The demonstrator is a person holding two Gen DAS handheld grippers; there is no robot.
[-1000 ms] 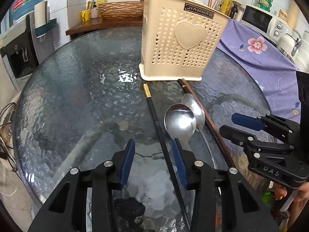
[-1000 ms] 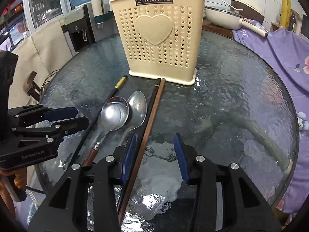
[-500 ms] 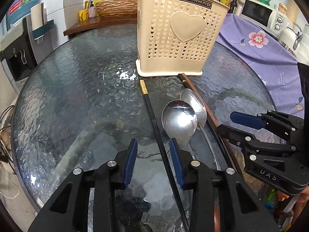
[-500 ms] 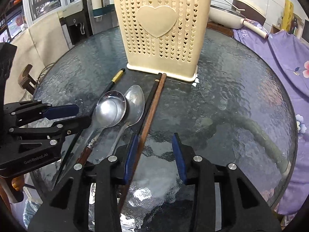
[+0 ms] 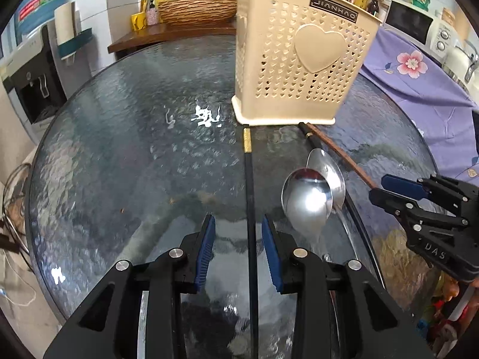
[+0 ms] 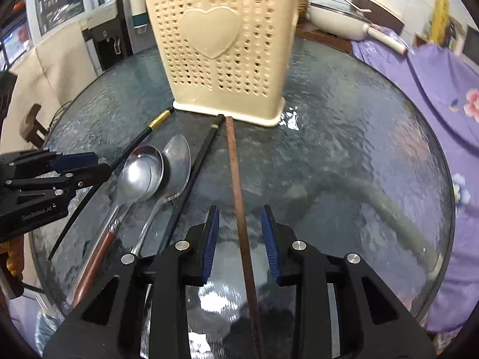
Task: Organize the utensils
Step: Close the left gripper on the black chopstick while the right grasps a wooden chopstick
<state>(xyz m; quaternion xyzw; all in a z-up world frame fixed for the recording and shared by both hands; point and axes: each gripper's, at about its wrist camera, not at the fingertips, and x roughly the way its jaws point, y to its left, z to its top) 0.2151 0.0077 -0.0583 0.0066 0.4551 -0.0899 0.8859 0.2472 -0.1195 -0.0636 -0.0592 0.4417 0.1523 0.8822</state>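
While all the loose utensils lie on the glass table (image 5: pixel 125 137) in front of the cream holder (image 5: pixel 299 59), the sorting looks barely begun: nothing is lifted, though a few sticks already stand in the holder's far side. From the left wrist view, the left claw (image 5: pixel 237 249) has its fingers apart, one on each side of the black chopstick with the gold band (image 5: pixel 248 179), not clamped. To its right two steel spoons (image 5: pixel 308 200) overlap, bowls pointing toward the holder, and beyond them a brown chopstick (image 5: pixel 341 155) runs up to the holder's base. The right claw (image 5: pixel 386 190) shows at the edge, side-on. From the right wrist view, the right claw (image 6: pixel 239 239) is likewise apart, straddling the brown chopstick (image 6: pixel 236 173) without gripping it. This view alone shows a second black chopstick (image 6: pixel 200 164) clearly along its length, and the reddish handle (image 6: pixel 92 263) of the rounder spoon (image 6: pixel 140 176). The left view alone shows the sticks in the holder. Every item on the table remains to be put away.
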